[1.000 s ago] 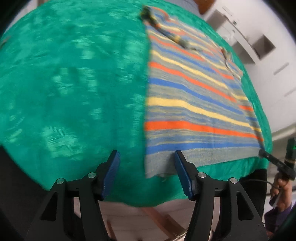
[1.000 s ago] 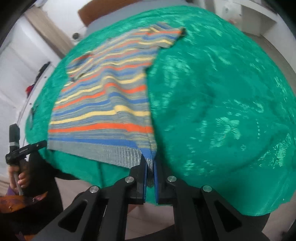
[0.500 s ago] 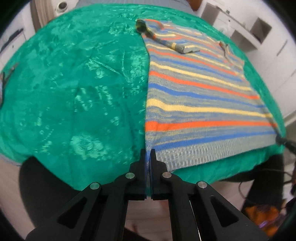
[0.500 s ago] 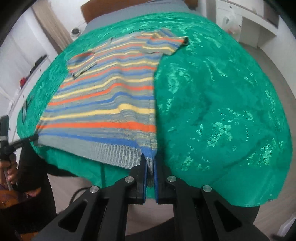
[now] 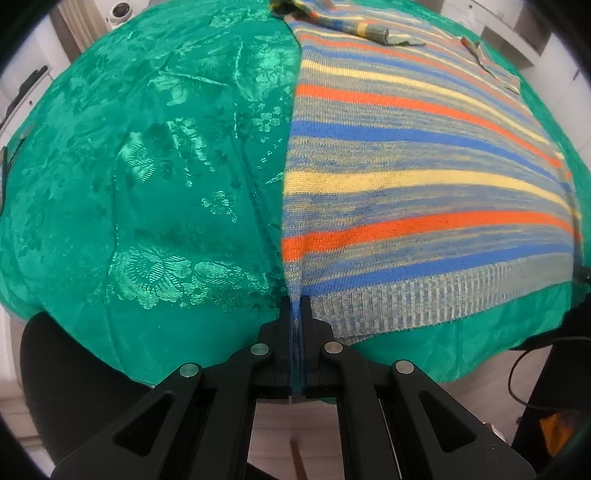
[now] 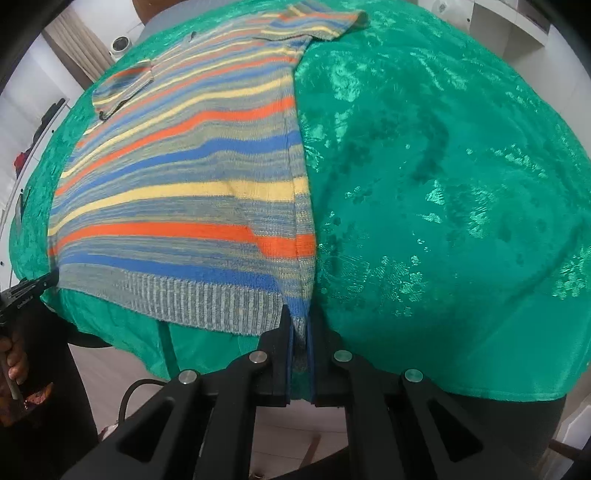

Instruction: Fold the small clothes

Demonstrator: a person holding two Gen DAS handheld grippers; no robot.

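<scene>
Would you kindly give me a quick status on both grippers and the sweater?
Left gripper shut on striped sweater hem corner. Right gripper shut on opposite corner. Sweater flat on green cloth. Nothing obstructing.

A glossy green floral-patterned cloth [image 5: 155,192] covered the desk and hung over its near edge. A black cable [image 5: 524,373] trailed below at right, and white shelving [image 6: 517,22] stood behind.

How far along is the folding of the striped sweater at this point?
Done: the striped sweater lies spread flat on the green cloth, sleeves folded in. In hand: the left claw is shut on its lower left hem corner and the right claw on its lower right one. Left: the body shows no fold yet, so the hem has yet to go up toward the collar.
</scene>
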